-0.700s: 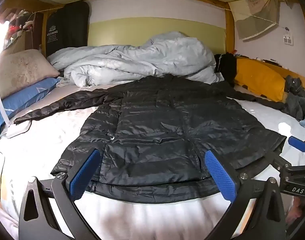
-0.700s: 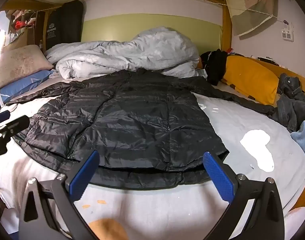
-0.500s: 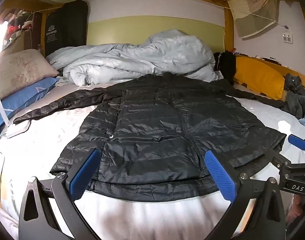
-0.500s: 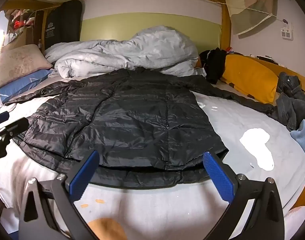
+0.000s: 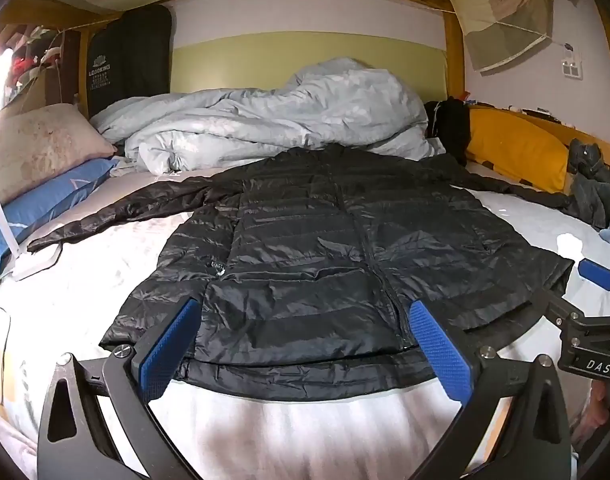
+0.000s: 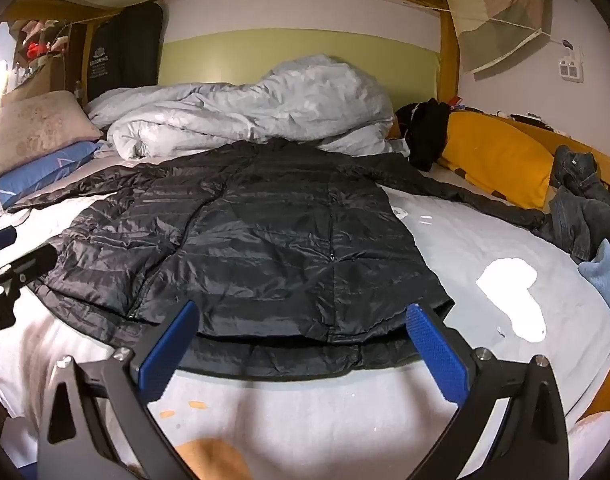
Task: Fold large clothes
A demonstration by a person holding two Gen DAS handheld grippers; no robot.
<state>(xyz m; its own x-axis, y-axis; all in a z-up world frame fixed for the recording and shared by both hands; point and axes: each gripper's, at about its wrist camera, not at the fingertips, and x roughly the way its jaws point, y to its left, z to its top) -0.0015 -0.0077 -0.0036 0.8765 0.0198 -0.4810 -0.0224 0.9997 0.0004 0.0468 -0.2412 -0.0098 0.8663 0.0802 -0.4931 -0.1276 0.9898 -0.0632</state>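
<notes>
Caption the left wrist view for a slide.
Open left gripper hovers over the hem of a black jacket spread flat on the bed.

- We see the black puffer jacket (image 5: 305, 264) in thin, glossy quilted cloth, finely creased.
- We see a matt white bed sheet (image 5: 85, 280) and a soft, rumpled grey duvet (image 5: 273, 120).
- We see the bed frame (image 5: 455, 56) in varnished yellow wood.
- We see each gripper (image 5: 305, 344) (image 6: 301, 344) in matt black plastic, with blue pads (image 5: 439, 354) of dimpled, rubbery texture and shiny metal screws.
- We see dark denim jeans (image 6: 581, 208).
</notes>
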